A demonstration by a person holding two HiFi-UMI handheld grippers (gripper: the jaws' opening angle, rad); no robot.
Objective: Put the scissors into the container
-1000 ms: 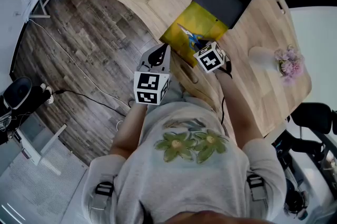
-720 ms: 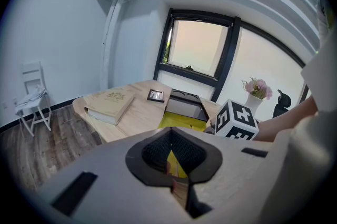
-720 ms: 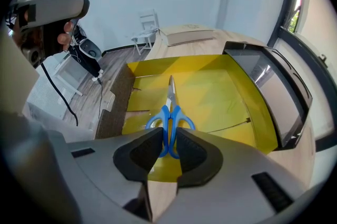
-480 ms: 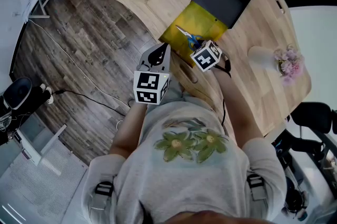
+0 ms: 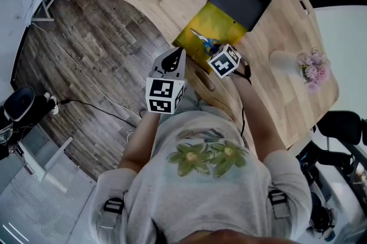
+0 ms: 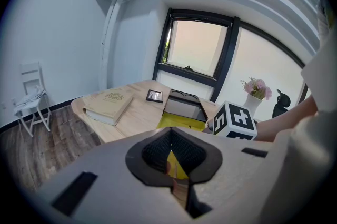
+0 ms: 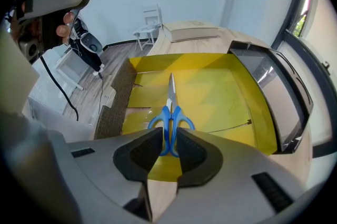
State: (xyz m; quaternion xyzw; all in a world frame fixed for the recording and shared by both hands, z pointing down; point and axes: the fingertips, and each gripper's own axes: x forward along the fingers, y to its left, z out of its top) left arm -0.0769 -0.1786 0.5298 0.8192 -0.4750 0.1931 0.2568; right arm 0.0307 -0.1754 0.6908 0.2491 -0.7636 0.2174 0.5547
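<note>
Head view, change: your right gripper (image 5: 213, 54) has backed toward the lower right of the frame. A second ago its marker cube covered most of the scissors (image 5: 203, 40). They now show almost whole, just left of the cube.
Meaning for the task: I judge the drop made. The scissors lie flat on the yellow floor of the container (image 5: 225, 20) and nothing grips them, so only clearing your gripper away seems left.
Left gripper (image 6: 169, 146): in the head view it sits left of centre, off the table (image 5: 287, 88) edge and beside the container. In the left gripper view its tips meet, only a thin yellow wedge shows between the pads (image 6: 159, 153), and it has hold of nothing.
Scissors: in the right gripper view they lie at the centre of the frame, blades running up it and away from you, blue handles nearest the jaws.
Right gripper: its jaws stand a little apart with nothing in their grip.
Scissors against the fingers (image 7: 196, 155): the handle loops line up with the gap and their lower ends show between the two pads. From their flat lie they look to rest on the floor beyond the tips, though I can't rule out a light touch.
</note>
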